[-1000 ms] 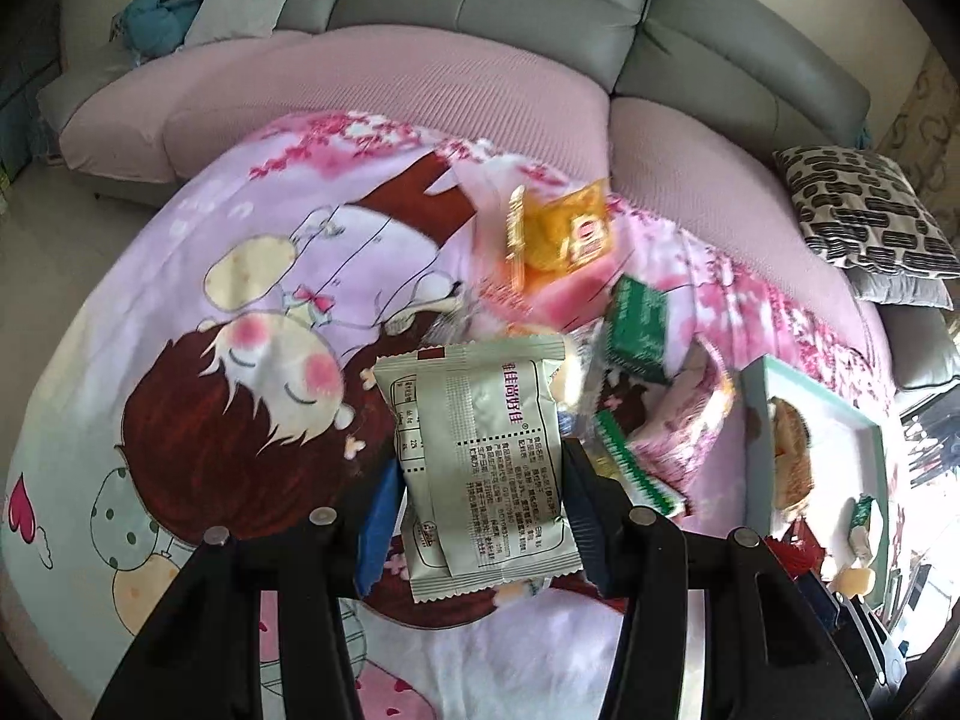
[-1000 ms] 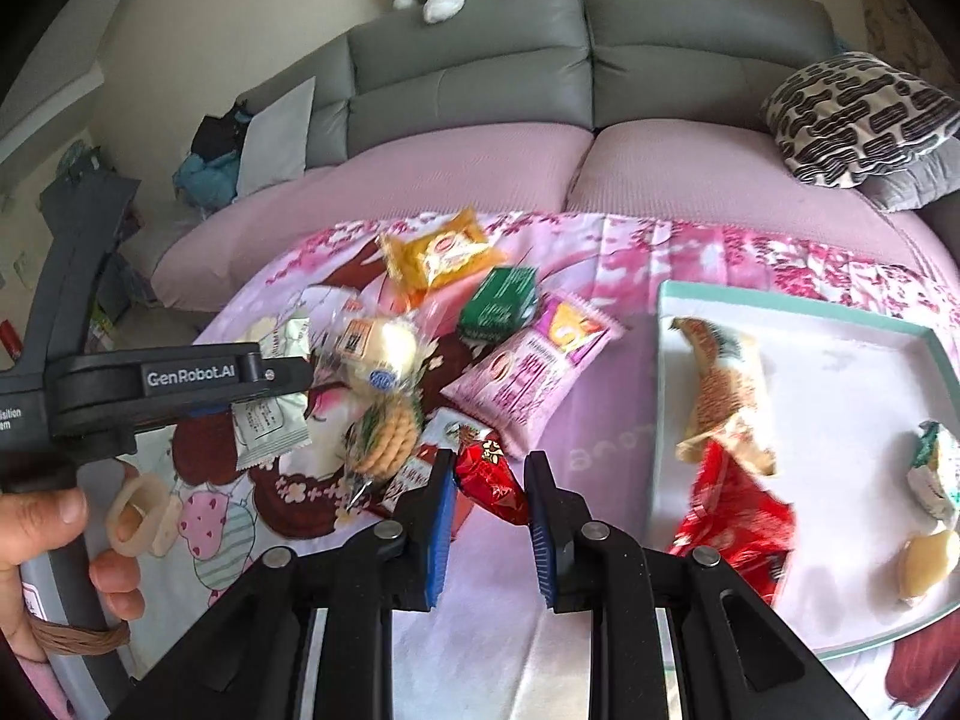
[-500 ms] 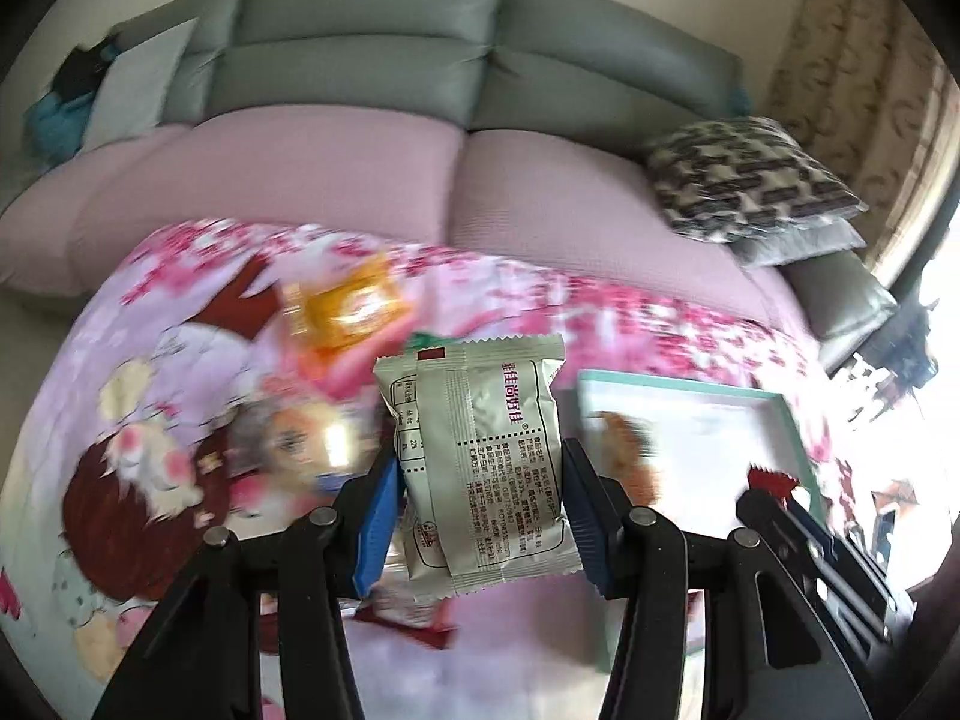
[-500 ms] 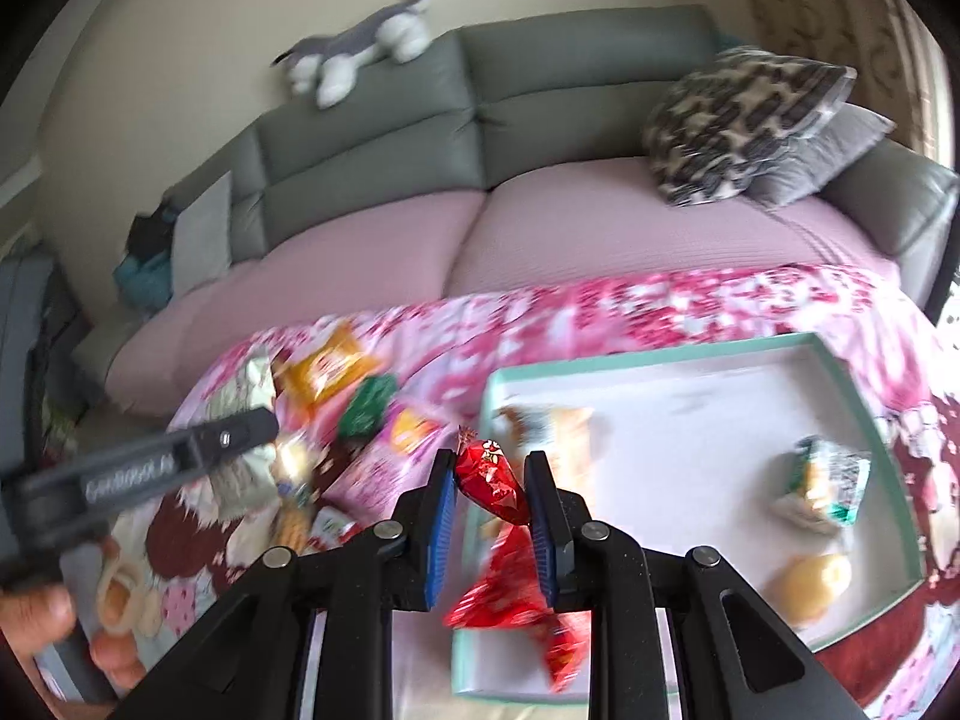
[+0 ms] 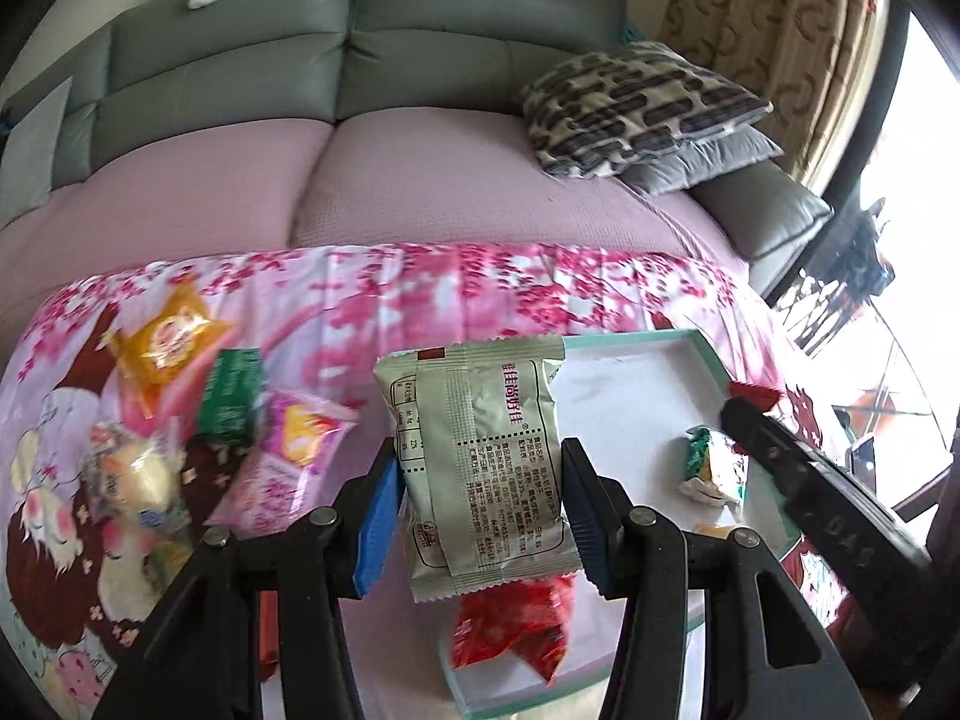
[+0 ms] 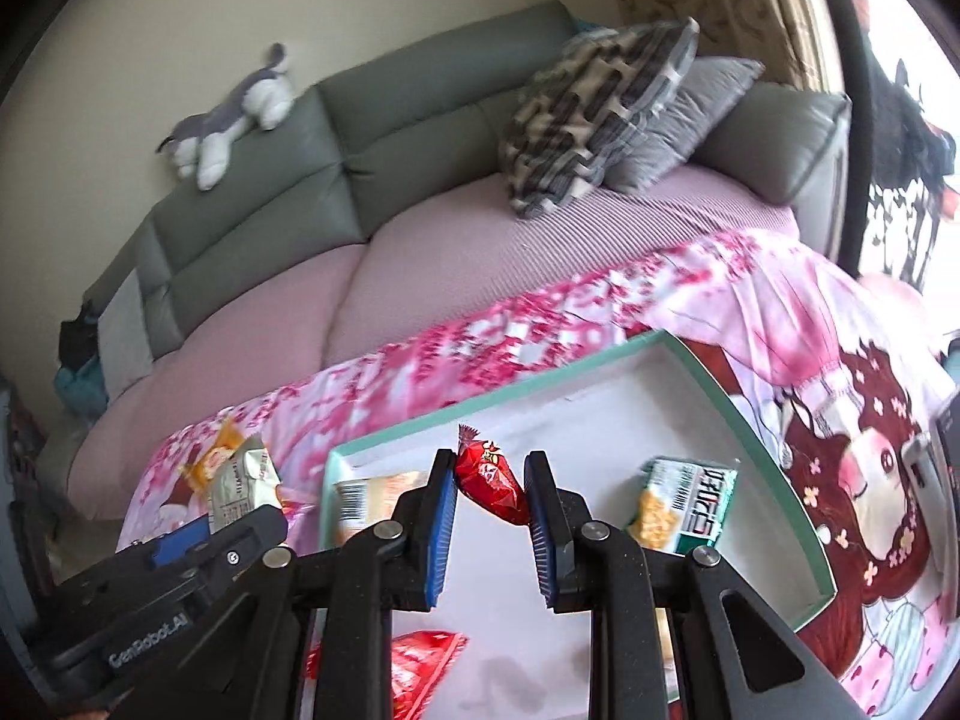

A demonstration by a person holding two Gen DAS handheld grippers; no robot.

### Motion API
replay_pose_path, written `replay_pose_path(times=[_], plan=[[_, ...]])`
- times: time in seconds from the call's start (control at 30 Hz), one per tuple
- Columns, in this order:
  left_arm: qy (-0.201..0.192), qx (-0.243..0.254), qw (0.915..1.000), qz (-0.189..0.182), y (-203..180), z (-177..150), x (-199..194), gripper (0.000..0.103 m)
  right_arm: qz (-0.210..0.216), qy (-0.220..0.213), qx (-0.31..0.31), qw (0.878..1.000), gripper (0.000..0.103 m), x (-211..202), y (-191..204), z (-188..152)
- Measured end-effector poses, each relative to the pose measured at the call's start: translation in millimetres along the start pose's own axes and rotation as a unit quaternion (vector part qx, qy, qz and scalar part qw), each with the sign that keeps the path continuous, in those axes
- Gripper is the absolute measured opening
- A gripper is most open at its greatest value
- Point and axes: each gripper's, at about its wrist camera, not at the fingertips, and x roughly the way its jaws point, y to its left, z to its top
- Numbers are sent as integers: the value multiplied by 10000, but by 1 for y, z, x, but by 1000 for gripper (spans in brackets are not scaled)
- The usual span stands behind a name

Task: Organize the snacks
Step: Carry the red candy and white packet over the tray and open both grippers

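Note:
My left gripper (image 5: 480, 504) is shut on a pale green snack packet (image 5: 486, 468) and holds it above the left part of the white tray with a teal rim (image 5: 636, 348). My right gripper (image 6: 489, 516) is shut on a small red candy wrapper (image 6: 489, 480), held above the same tray (image 6: 600, 420). In the tray lie a red packet (image 5: 510, 630), a green-and-white snack pack (image 6: 684, 504) and a beige packet (image 6: 366, 492). Loose snacks lie left of the tray: an orange packet (image 5: 165, 342), a green box (image 5: 231, 396), a pink packet (image 5: 282, 456).
The tray rests on a pink cartoon-print cloth (image 5: 420, 288). Behind it is a pink-covered grey sofa (image 5: 360, 180) with patterned cushions (image 5: 636, 102) and a plush dog (image 6: 228, 120). A window is at the right.
Both grippers have swung right from the snack pile to over the tray, each still holding its snack. The right gripper has moved farther across the tray.

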Motion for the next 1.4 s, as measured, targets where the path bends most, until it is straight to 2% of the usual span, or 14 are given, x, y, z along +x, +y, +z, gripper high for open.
replay_pose_path(times=[0.2, 0.43, 0.73, 0.8, 0.9, 1.1, 1.17, 1.2, 1.23, 1.27, 1.4], plan=[[181, 199, 9996, -26, -22, 4, 25, 53, -231, 260, 267, 9990, 25, 27, -23, -6], [397, 358, 9986, 9, -35, 0, 46, 53, -491, 363, 218, 9979, 25, 42, -35, -10], [332, 459, 9984, 21, -42, -2, 42, 53, -568, 377, 256, 9973, 25, 40, -44, -12], [334, 480, 9983, 2, -44, -2, 40, 55, -580, 360, 241, 9974, 25, 38, -44, -12], [318, 533, 9981, -1, -46, -2, 36, 67, -646, 354, 223, 9970, 25, 36, -47, -11], [265, 523, 9982, 158, -41, 0, 29, 68, -718, 416, 221, 9963, 26, 36, -49, -12], [270, 412, 9985, 231, -34, 0, 27, 70, -773, 403, 200, 9960, 35, 36, -49, -12], [272, 341, 9987, 251, -30, 0, 27, 72, -786, 399, 201, 9959, 56, 36, -49, -12], [276, 269, 9989, 271, -27, 0, 27, 82, -809, 399, 216, 9957, 73, 36, -49, -12], [277, 159, 9990, 314, -20, 0, 27, 87, -829, 393, 222, 9955, 74, 35, -49, -12], [270, -172, 9980, 543, 0, 0, 28, 89, -856, 345, 113, 9957, 79, 33, -46, -10]])
